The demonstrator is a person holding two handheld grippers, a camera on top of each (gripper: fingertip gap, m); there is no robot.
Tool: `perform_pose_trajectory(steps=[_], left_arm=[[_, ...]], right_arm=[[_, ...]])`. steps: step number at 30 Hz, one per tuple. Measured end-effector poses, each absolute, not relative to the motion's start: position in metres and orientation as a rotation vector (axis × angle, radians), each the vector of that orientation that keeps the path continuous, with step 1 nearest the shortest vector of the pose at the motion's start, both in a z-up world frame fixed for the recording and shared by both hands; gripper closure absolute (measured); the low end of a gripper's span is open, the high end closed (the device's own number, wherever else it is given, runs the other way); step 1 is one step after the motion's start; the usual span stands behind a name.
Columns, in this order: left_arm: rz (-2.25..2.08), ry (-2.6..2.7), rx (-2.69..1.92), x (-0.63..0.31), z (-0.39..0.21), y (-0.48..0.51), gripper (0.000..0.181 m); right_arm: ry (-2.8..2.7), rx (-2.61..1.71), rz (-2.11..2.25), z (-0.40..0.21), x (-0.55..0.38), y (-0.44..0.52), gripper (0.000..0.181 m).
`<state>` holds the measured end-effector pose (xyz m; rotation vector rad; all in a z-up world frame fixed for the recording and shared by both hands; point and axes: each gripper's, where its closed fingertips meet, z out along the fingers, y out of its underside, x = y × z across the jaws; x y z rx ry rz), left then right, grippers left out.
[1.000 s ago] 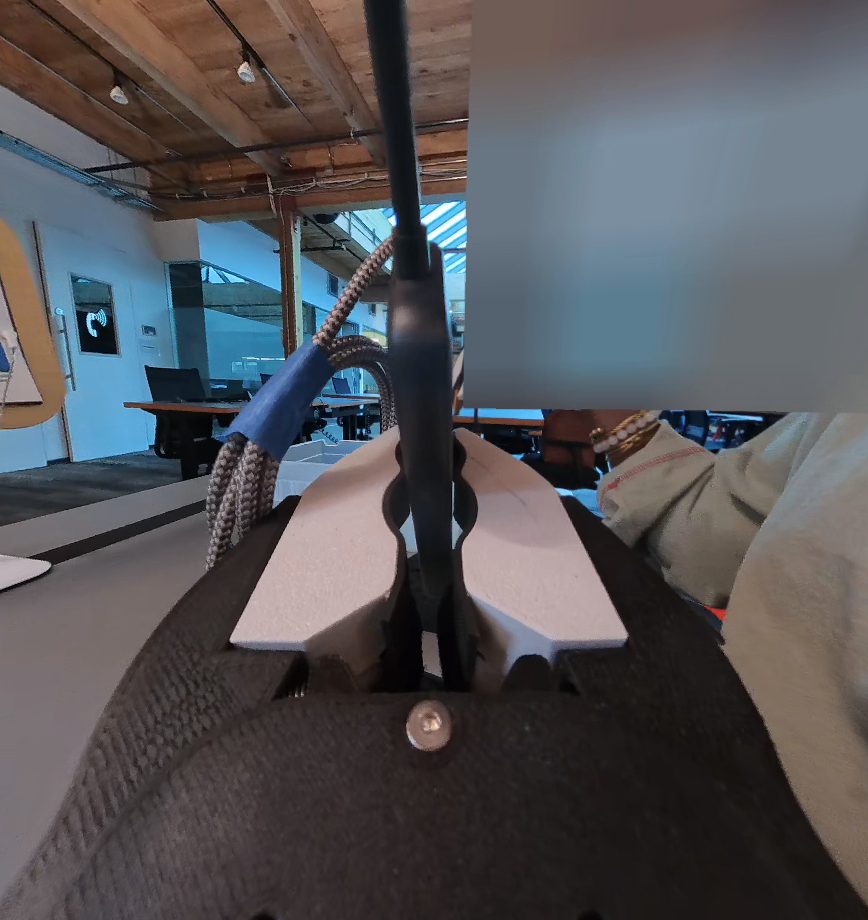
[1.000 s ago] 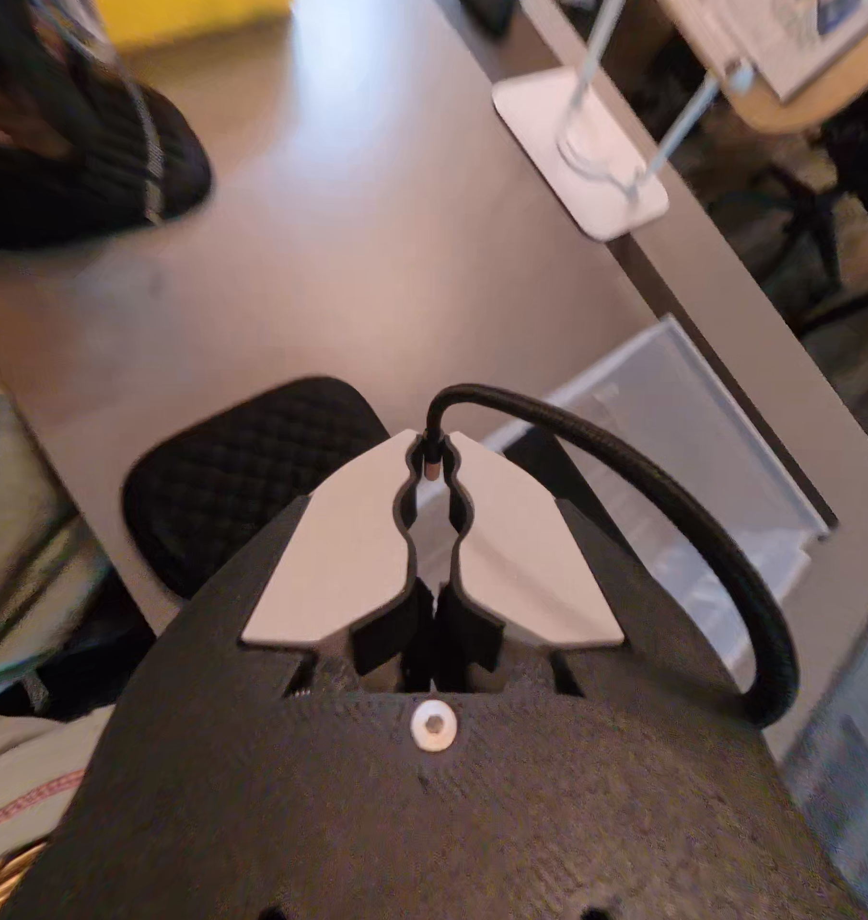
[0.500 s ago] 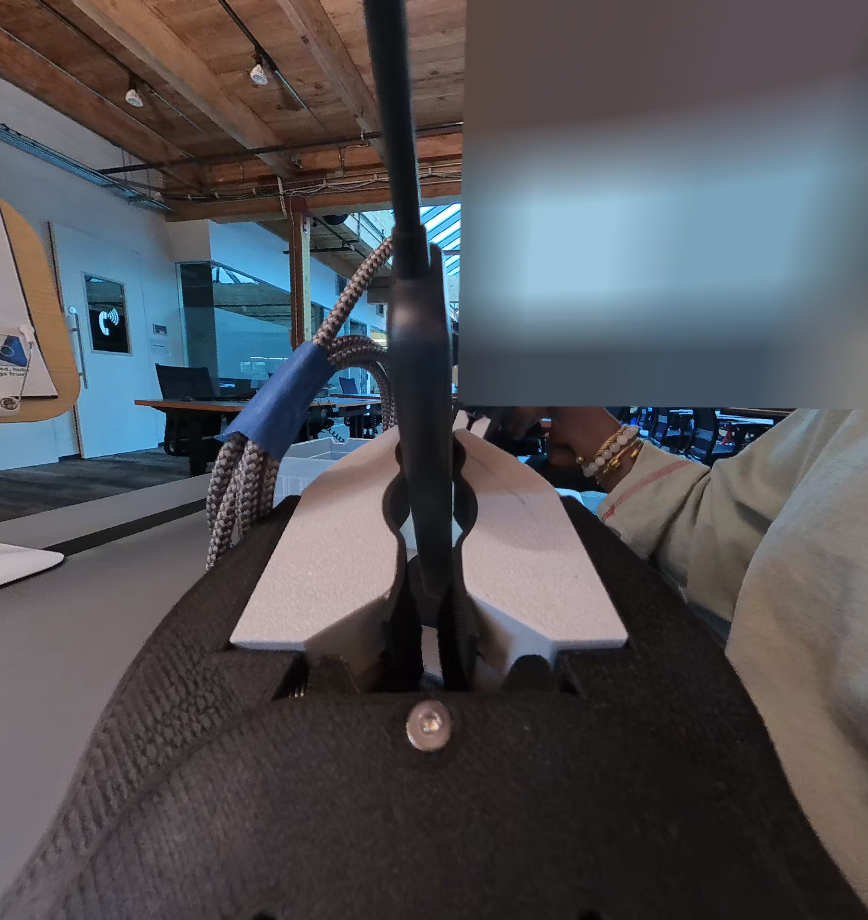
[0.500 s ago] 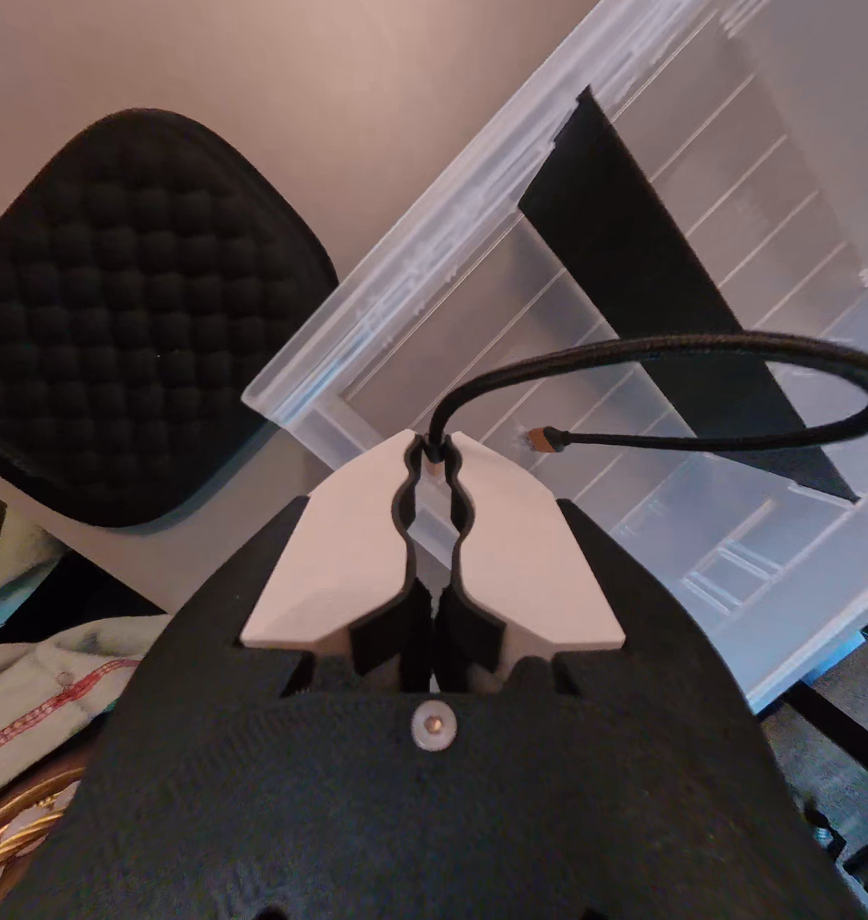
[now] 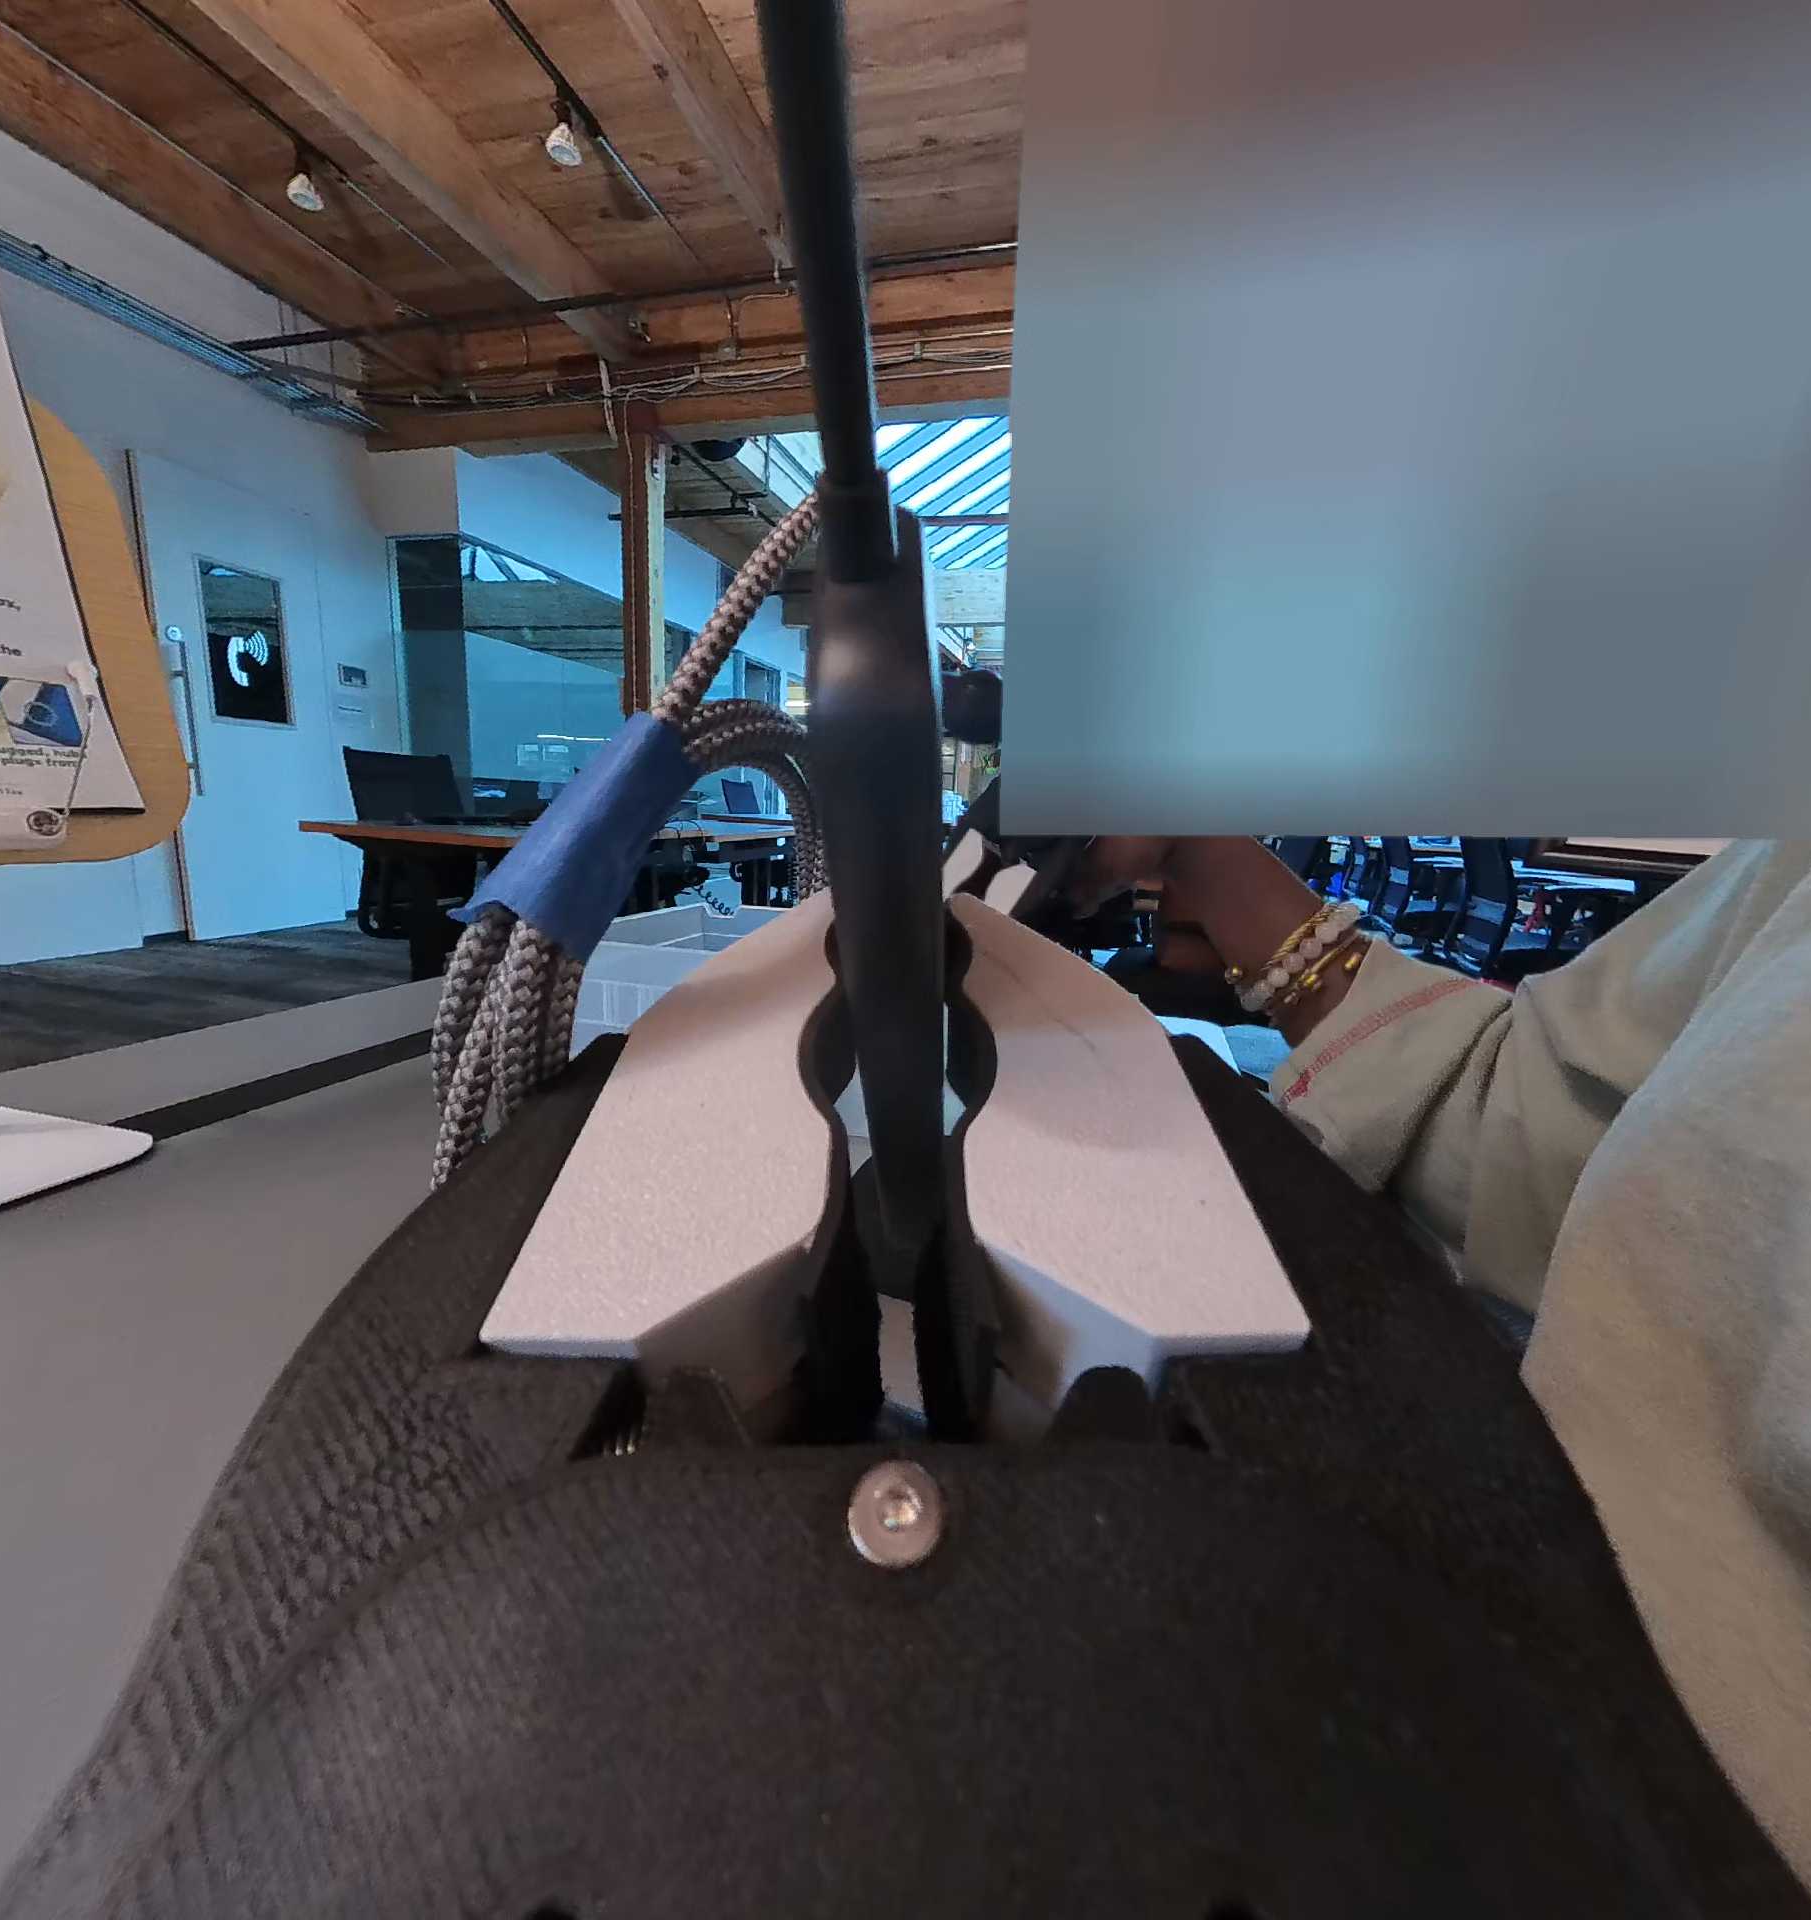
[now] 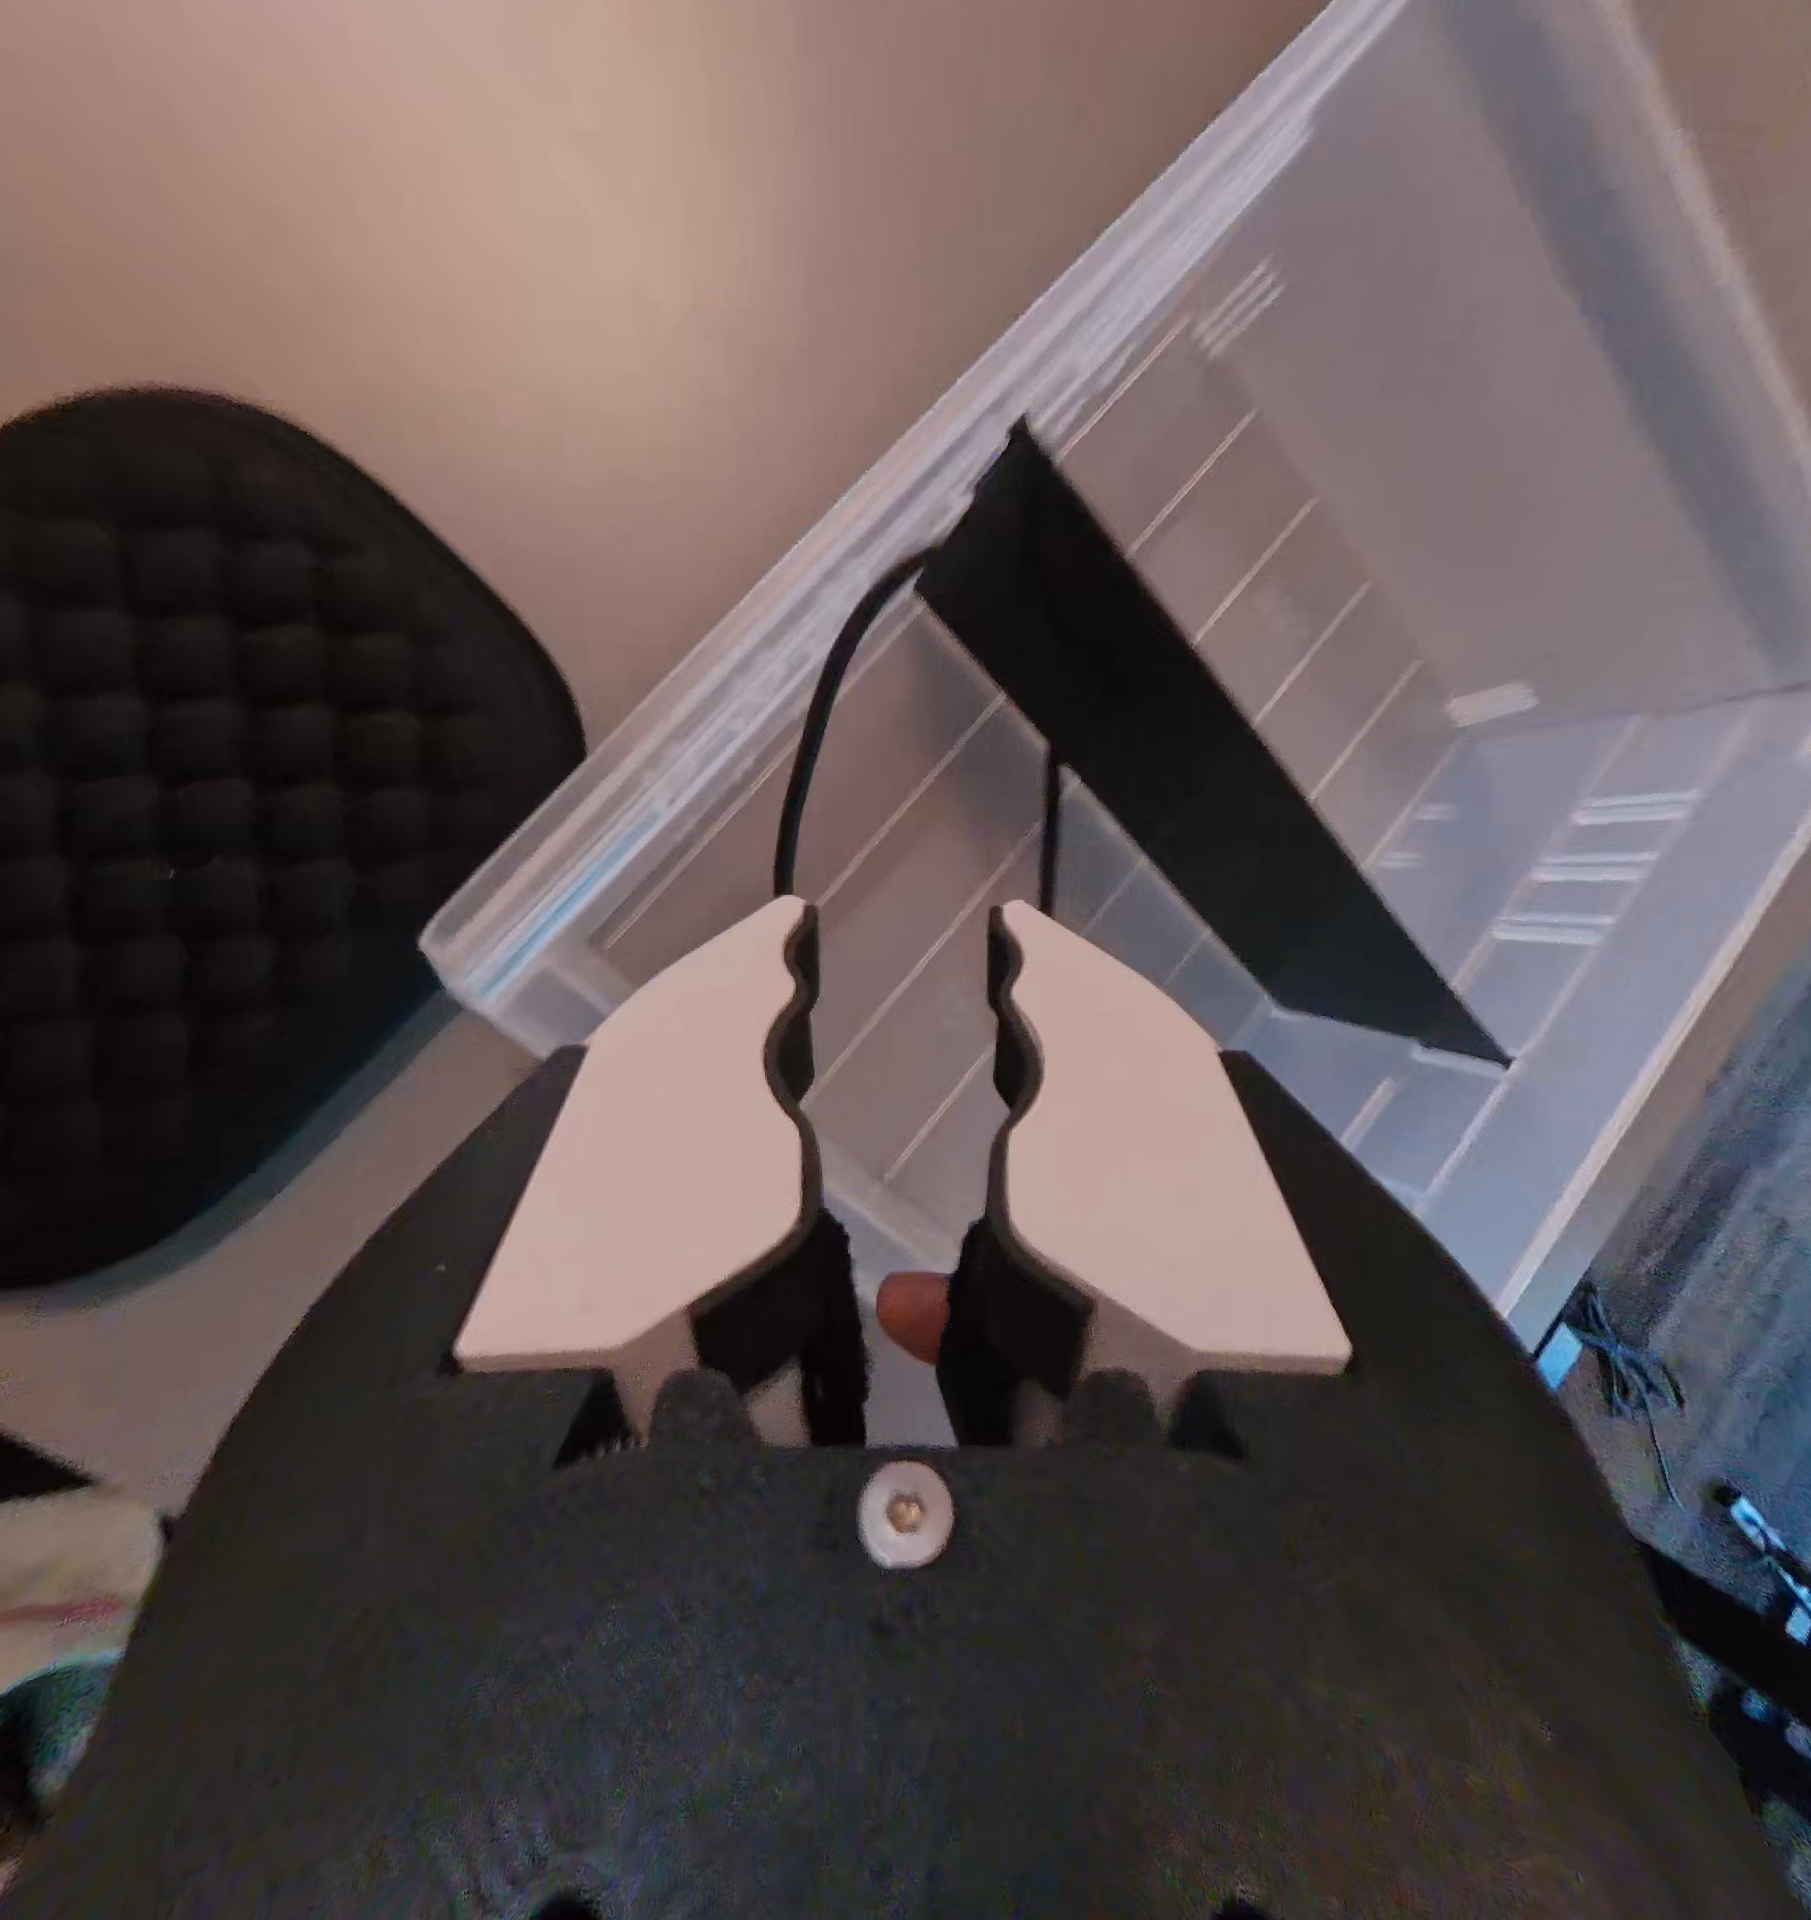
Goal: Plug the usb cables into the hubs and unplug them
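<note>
The left gripper was clamped on a dark USB hub at frame centre. The right gripper had its fingers apart above a black cable in the clear plastic bin.

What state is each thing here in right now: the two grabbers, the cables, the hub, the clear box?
Left gripper: shut on the hub.
Hub: upright, edge-on, clamped between the fingers.
Grey cables: bundled with blue tape, hanging beside the hub.
Right gripper: open, holding nothing.
Black cable: loose, looped in the bin.
Bin: open.
</note>
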<state>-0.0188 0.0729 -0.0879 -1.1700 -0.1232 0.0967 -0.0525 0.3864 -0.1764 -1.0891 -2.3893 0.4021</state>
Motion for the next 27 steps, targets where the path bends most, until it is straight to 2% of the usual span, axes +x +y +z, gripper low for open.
perform_pose_trajectory(steps=[5, 8, 10, 13, 17, 20, 24, 27], left_arm=[[0.103, -0.126, -1.172, -0.019, -0.088, 0.073, 0.169], [0.101, -0.129, -1.185, -0.020, -0.090, 0.074, 0.169], [0.096, -0.134, -1.203, -0.021, -0.093, 0.076, 0.168], [0.105, -0.131, -1.244, -0.021, -0.098, 0.080, 0.169], [0.126, -0.101, -1.298, -0.017, -0.105, 0.087, 0.169], [0.120, -0.067, -1.312, -0.012, -0.106, 0.089, 0.169], [0.106, -0.031, -1.301, -0.005, -0.104, 0.089, 0.169], [0.082, -0.017, -1.294, -0.002, -0.103, 0.089, 0.169]], right_arm=[[-2.337, -1.111, 0.553, -0.181, -0.067, 0.382, 0.135], [-2.226, -1.161, 0.541, -0.175, -0.075, 0.389, 0.134], [-2.052, -1.114, 0.639, -0.149, -0.083, 0.382, 0.136], [-1.809, -0.913, 1.023, -0.088, -0.079, 0.331, 0.145], [-1.784, -0.376, 1.699, -0.034, -0.020, 0.202, 0.157], [-1.933, -0.171, 1.931, -0.045, 0.011, 0.133, 0.162], [-2.057, -0.323, 2.026, -0.078, -0.003, 0.092, 0.159], [-1.990, -0.281, 2.192, -0.075, 0.001, 0.075, 0.168]])
